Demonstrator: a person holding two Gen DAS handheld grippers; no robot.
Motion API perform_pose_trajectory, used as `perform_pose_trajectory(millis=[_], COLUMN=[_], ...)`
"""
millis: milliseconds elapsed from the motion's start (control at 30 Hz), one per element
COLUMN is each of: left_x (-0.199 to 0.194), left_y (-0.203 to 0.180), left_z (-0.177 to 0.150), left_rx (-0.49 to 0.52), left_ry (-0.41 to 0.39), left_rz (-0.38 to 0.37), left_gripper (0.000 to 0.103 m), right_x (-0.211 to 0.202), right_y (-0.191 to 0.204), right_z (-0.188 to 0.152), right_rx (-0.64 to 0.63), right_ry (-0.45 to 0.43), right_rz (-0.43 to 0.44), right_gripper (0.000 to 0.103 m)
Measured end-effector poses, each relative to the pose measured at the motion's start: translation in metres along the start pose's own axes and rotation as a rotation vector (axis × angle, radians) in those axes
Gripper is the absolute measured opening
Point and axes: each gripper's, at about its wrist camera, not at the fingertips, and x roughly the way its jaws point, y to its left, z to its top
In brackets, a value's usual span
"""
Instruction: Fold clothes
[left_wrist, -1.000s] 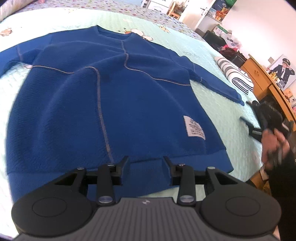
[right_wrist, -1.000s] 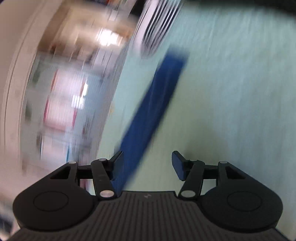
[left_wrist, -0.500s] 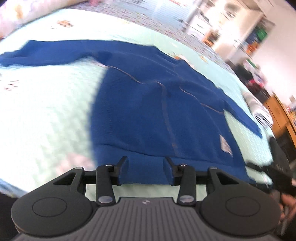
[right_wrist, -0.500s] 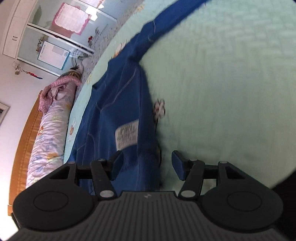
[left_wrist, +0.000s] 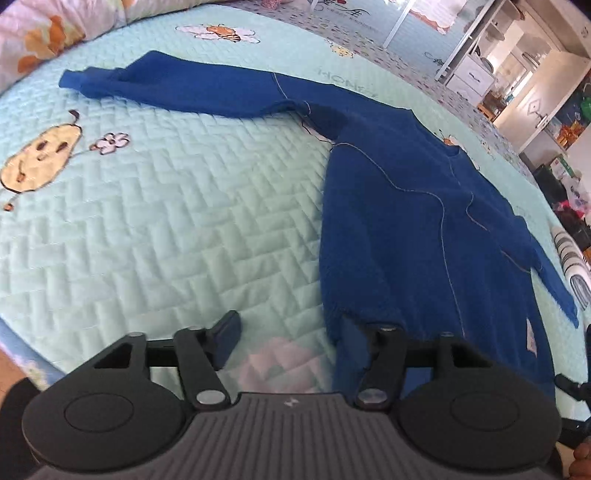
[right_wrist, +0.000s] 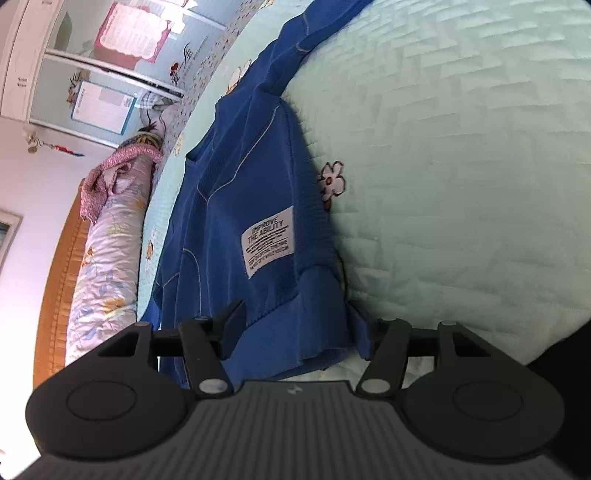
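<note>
1. mint quilted bedspread carried a blue sweater lying flat, sleeves spread;
2. left gripper was opening, jaws wide at the sweater's hem corner, gripping nothing;
3. right gripper stood parted, the opposite hem corner between its fingers, unpinched.

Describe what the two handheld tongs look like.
Both the left tongs and the right tongs share one build: a grey ribbed body with a small white logo, two round black discs at the sides, black linkage arms with silver pivot pins, and dark blue pads on the fingers. A black sleeve shows at the left edge.
</note>
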Motion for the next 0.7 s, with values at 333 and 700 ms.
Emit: perform_pose_trajectory(millis=[333, 700], left_x=[0.006, 0.01], left_y=[-0.018, -0.031], left_z=[-0.004, -0.009], left_rx=[0.091, 0.113], left_ry=[0.038, 0.074], left_rz=[-0.034, -0.103], left_gripper=[0.061, 0.009], right_x=[0.003, 0.004], right_y=[0.001, 0.025], right_z=[-0.002, -0.006], right_rx=[-0.015, -0.099], right_ry=[-0.002, -0.022], right_rz=[-0.074, -0.125], right_gripper=[0.014, 0.011])
